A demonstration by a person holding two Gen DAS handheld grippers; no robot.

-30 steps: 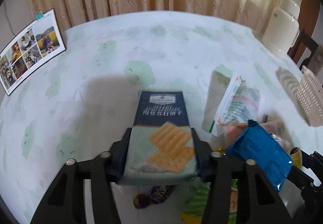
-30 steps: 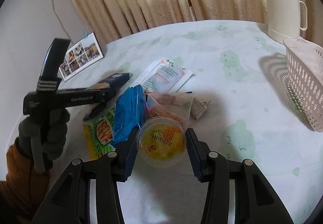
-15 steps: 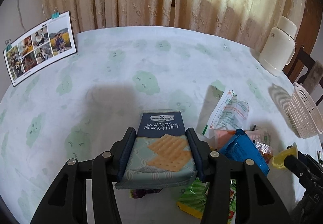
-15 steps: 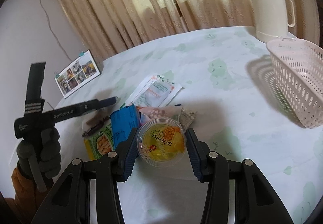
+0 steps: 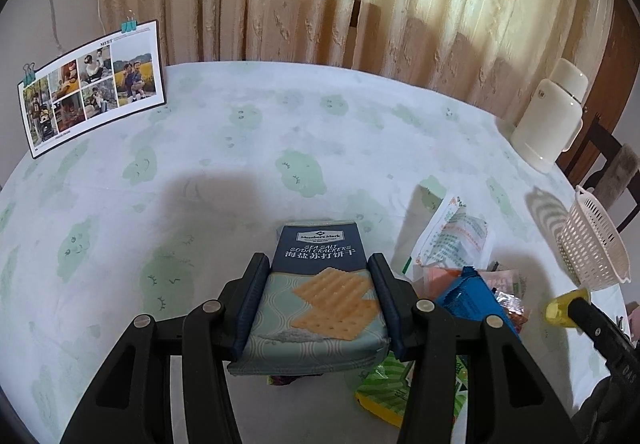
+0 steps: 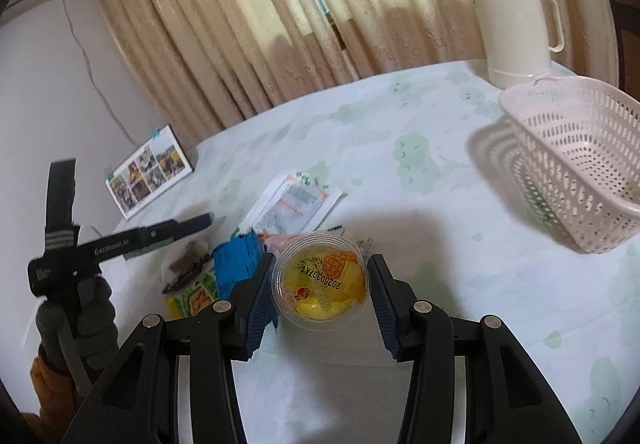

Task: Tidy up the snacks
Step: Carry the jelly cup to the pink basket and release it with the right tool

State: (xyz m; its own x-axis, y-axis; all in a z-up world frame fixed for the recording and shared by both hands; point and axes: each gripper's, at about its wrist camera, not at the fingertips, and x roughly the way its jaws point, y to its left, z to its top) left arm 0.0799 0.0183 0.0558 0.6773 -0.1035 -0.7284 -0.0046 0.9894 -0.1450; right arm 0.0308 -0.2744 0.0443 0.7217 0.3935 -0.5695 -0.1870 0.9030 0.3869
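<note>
My left gripper point(image 5: 318, 276) is shut on a blue pack of sea salt soda crackers point(image 5: 320, 284) and holds it above the table. My right gripper point(image 6: 319, 278) is shut on a clear cup of yellow fruit jelly point(image 6: 320, 282), lifted above the snack pile. The pile holds a blue packet point(image 6: 236, 264), a white sachet point(image 6: 296, 204), a green and yellow bag point(image 6: 192, 294) and a pink packet point(image 5: 440, 276). A pale pink slotted basket point(image 6: 576, 164) stands at the right of the right wrist view, and shows small in the left wrist view point(image 5: 592, 244).
A white thermos jug point(image 6: 514, 8) stands behind the basket by the curtains. A photo card point(image 5: 90, 84) leans at the table's far left. The cloth point(image 5: 240, 148) has green patches. A dark chair point(image 5: 608, 160) stands past the table edge.
Both grippers have risen with their loads, so the table and pile look farther away. The left gripper's cracker pack is lifted clear of the pile.
</note>
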